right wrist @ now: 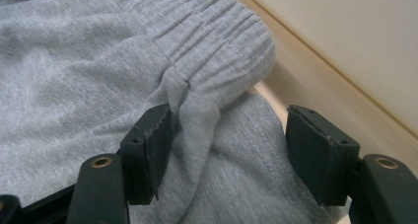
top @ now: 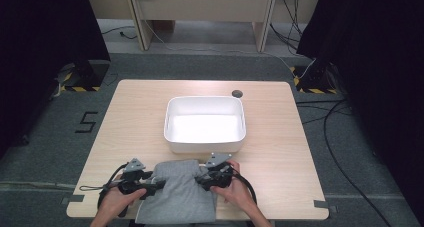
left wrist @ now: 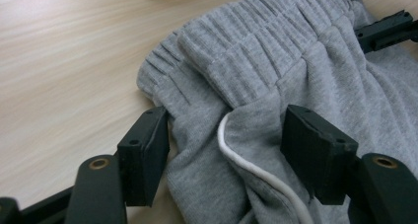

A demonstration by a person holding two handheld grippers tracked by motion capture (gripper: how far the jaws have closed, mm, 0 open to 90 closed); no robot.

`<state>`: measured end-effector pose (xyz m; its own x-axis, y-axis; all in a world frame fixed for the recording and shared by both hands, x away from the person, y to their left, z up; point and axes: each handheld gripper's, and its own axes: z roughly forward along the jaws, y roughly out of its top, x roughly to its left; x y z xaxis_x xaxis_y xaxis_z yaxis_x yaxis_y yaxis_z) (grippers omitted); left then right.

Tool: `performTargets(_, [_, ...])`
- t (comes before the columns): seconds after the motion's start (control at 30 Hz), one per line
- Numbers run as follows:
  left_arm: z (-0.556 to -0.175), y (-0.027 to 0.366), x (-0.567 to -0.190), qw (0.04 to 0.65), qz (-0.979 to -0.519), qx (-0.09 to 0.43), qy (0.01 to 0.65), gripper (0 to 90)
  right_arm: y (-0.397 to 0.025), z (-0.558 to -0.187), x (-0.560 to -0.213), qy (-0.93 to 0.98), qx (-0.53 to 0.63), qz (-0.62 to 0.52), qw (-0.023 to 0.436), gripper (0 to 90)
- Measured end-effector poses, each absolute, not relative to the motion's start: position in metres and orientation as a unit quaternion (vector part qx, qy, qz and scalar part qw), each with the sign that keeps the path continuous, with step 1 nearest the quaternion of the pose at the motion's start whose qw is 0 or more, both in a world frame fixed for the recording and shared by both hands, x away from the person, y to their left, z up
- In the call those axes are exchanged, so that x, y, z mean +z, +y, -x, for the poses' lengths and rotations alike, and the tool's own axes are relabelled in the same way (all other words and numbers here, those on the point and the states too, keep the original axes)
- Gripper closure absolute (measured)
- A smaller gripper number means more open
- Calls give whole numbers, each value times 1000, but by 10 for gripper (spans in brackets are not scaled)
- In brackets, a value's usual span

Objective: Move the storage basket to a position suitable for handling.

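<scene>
Sweatpants (top: pixel 177 194) unlabelled; floor marking (top: pixel 87 122) perhaps "5".

Wooden table (top: pixel 135 117): white tub (top: pixel 205 144), grey folded garment (top: pixel 177 197) at near edge

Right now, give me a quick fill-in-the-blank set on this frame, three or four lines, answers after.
1. The folded garment at the table's near edge is ____ in colour.
2. Beyond it on the table stands a white ____, with nothing in it.
3. The left gripper has its jaws ____, one on either side of a fold by the elastic waistband.
4. A ____ drawstring runs between the left gripper's jaws.

Answers: grey; tub; open; white
</scene>
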<state>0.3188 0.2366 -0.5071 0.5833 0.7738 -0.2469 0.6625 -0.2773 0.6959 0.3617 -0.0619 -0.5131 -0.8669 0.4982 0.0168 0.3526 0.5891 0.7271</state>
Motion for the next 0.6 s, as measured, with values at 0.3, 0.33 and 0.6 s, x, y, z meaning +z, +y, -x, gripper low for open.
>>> performTargets(0.3, [-344, 194, -508, 404, -805, 31, 433, 312, -113, -364, -515, 869, 390, -286, 109, 363])
performTargets(0.33, [-346, 192, -508, 404, -806, 31, 432, 308, -116, -365, -515, 868, 391, -287, 112, 363])
performTargets(0.6, [-353, 180, -509, 409, -803, 37, 433, 302, -128, -373, -514, 863, 387, -303, 115, 363])
